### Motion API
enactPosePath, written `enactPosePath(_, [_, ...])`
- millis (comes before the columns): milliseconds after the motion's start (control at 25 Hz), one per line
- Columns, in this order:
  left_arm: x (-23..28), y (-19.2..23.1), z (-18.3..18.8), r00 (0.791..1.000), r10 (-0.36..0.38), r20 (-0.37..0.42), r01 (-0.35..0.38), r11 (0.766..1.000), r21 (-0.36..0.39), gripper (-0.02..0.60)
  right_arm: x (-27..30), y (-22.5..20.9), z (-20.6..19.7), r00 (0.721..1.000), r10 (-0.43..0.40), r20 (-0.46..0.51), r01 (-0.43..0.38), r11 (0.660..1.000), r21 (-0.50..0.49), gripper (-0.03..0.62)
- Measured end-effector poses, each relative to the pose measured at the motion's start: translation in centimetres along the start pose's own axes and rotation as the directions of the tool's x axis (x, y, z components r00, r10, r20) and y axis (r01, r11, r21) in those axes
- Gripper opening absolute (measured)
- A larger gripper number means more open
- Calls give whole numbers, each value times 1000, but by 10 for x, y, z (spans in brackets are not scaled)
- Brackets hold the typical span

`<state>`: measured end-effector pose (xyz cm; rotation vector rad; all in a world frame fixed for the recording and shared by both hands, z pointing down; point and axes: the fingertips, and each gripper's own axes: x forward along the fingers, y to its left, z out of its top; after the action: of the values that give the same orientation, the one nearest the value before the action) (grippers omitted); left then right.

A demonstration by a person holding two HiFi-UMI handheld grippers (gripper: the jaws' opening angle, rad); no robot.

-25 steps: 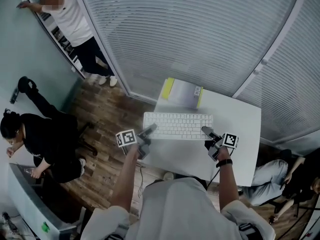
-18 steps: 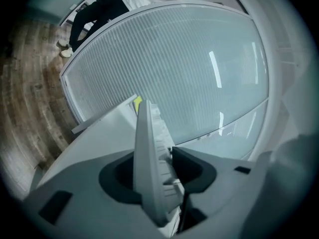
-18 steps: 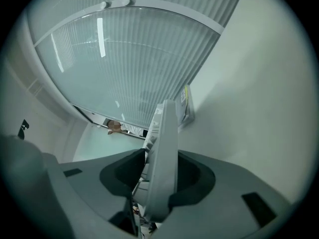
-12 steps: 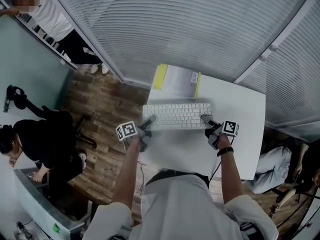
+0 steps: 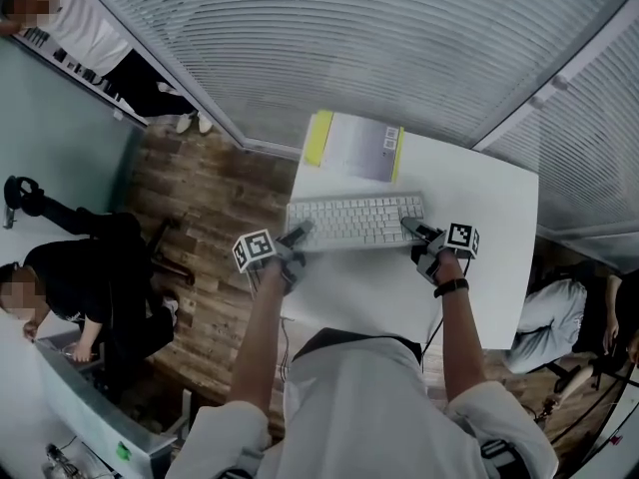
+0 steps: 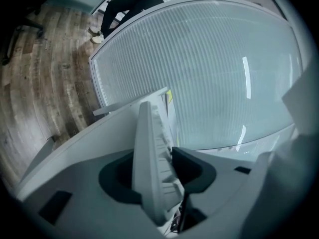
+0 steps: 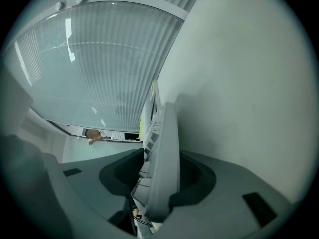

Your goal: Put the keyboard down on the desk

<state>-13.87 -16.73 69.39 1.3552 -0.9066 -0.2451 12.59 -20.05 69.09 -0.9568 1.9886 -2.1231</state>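
**Q:** Where was the white keyboard (image 5: 354,221)?

**A:** Low over the counter (image 5: 479,218). The left hand-held gripper (image 5: 297,236) clamped one end and the right hand-held gripper (image 5: 411,230) the other, its jaws having just been easing open.

**Q:** Any advice?

**A:** Lower both ends level, then release together.

The keyboard (image 5: 354,221) is matt pale plastic with smooth keycaps, the desk (image 5: 479,198) has a smooth, matt white top, the floor (image 5: 215,193) is grainy brown wood planking, and the booklet (image 5: 359,153) looks like slightly glossy paper.
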Motion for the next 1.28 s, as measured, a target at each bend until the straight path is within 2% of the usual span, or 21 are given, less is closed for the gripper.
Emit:
enactPosePath(240, [0,2,-2,1000,17,-5,-17,998,-55,175,0,0,3,1000,-18,15,18,999,31,168])
enactPosePath(400, [-1,5,-7,1000,7,-18,-8,996,-92,175,-1,-3,5,999,11,38,-13,999,46,175])
enactPosePath(520, [-1,5,-11,1000,-9,-25,7,996,-89,173,-2,-4,2,999,-17,48,18,999,-29,184])
enactPosePath(640, [-1,5,-10,999,-22,-24,20,996,-88,170,-6,-6,0,996,-62,63,69,992,-106,240])
enactPosePath(760, [-1,6,-9,999,-25,-22,22,993,-116,166,-32,-7,8,983,-99,154,123,980,-155,280])
enactPosePath(840, [-1,8,-11,1000,-20,-21,17,990,-142,166,-58,-7,6,968,-111,223,151,974,-168,285])
enactPosePath(1040, [-2,10,-11,999,-30,-15,27,987,-158,164,-91,2,-30,946,-119,302,198,949,-244,285])
enactPosePath(1160, [-1,9,-9,999,-33,-12,30,986,-165,163,-77,17,-61,953,-55,298,138,954,-265,285])
enactPosePath(1280, [-2,10,-10,999,-35,-8,33,984,-175,161,-46,25,-89,968,10,252,46,976,-215,277])
